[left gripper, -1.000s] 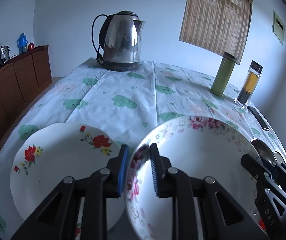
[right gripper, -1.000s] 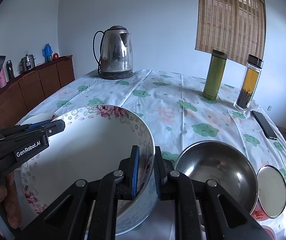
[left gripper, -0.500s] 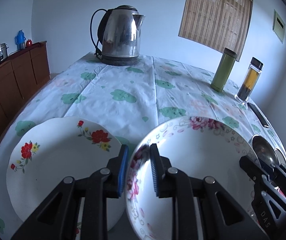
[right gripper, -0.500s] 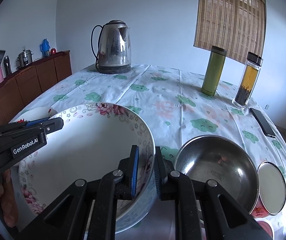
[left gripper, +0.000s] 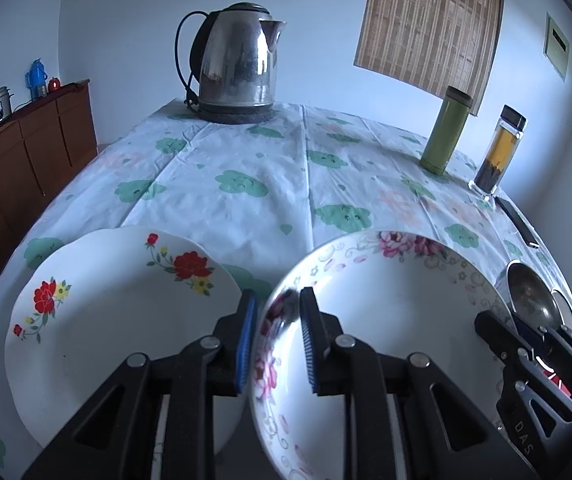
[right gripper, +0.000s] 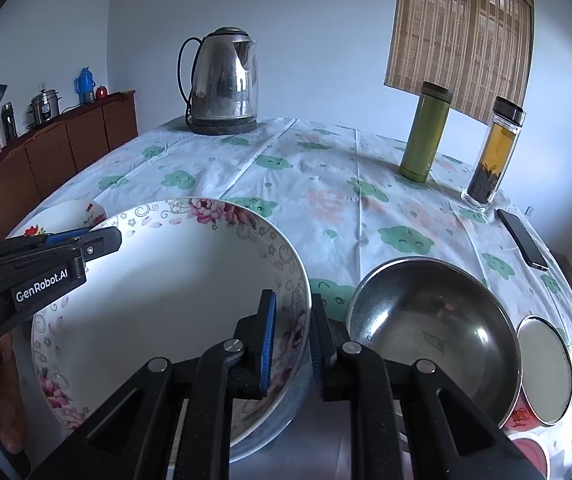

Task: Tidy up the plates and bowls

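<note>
The bowl (right gripper: pixel 158 300), a wide ceramic one with pink flowers round its rim, sits at the near edge of the table (left gripper: pixel 246 184), between the plate (left gripper: pixel 110 320) toward the table's left edge and the steel bowl (right gripper: pixel 434 320) on its other side. Both tongs hold it by the rim: the left gripper (left gripper: pixel 276 340) is narrowed onto the rim's left side, the right gripper (right gripper: pixel 291 340) onto its right side, one pad inside the wall and one outside in each case.

It looks heavy for its size, stiff and glazed, so probably slippery under the pads and certainly breakable (a knock against the steel bowl, just beside it, could chip it). Opposite points of the rim seem the sensible place to grip, since the wall there is thin enough for narrow jaws and the weight hangs evenly between the two hands.
</note>
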Tool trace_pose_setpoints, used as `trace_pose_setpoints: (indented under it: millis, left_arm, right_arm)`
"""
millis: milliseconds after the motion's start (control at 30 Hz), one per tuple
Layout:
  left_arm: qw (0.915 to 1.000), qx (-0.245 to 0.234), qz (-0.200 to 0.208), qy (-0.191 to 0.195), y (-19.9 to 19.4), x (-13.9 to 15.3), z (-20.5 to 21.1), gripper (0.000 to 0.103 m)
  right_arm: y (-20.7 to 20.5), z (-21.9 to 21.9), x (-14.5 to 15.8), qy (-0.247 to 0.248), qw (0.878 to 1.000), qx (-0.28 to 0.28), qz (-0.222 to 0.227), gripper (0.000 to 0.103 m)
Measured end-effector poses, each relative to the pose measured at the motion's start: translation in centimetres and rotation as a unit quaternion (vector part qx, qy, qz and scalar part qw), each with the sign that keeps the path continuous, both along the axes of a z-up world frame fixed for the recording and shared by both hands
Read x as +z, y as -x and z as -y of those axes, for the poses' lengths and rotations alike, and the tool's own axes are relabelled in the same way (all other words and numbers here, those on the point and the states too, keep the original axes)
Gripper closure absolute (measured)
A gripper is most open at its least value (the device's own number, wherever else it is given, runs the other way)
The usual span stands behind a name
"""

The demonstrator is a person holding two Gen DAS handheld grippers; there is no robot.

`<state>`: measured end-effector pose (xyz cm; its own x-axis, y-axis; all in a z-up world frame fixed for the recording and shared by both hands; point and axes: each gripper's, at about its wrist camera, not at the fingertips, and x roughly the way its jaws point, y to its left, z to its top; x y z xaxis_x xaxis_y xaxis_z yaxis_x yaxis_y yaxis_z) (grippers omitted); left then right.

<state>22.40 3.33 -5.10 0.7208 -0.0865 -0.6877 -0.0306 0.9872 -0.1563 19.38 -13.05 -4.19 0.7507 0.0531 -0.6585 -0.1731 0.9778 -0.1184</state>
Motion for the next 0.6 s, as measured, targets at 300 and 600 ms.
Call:
trace_pose_setpoints:
  millis: [300, 600]
  left_arm:
    - [1.0, -0.006, -0.002, 0.002, 0.0, -0.1, 0.1, 0.084]
    - [0.9998, -0.016, 0.002, -0.013, 0.1, 0.0, 1.2, 0.084]
  right_arm:
    - [-0.2, -0.1, -0.4, 0.018, 1.0, -0.004, -0.004, 0.085]
    - [-0.5, 0.6, -0.8, 0.019, 1.0, -0.01, -0.014, 0.085]
